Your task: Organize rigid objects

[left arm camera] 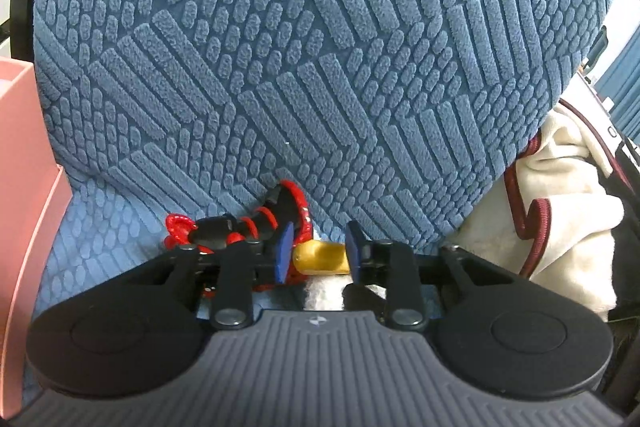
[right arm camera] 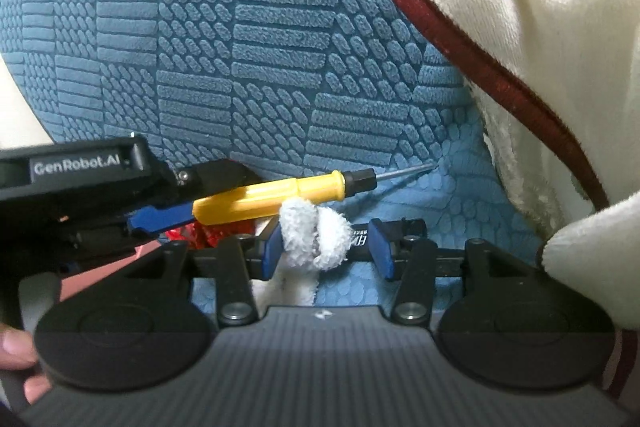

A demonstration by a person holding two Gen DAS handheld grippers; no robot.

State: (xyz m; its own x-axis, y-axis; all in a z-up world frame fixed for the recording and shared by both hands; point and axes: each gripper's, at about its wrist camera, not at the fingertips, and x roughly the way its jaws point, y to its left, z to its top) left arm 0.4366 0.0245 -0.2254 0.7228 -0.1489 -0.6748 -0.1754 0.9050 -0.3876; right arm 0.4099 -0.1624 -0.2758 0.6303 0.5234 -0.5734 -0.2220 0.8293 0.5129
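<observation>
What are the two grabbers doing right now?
Left gripper: around the yellow screwdriver; whether it grips cannot be told.
Right gripper: open, fluffy white cloth between its fingers.

ahead: blue cushion (left arm camera: 320, 59) walls off the way forward | left: pink bin (left arm camera: 24, 187) stands close | right: cream blanket (right arm camera: 540, 27) crowds in | low gap: red cord bundle (left arm camera: 240, 227), white cloth (right arm camera: 316, 235) clutter it

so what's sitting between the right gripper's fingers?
In the right wrist view, a white fluffy cloth piece sits between the right gripper fingers, nearer the left one. Just beyond it the yellow screwdriver lies across, handle toward the left gripper.
</observation>
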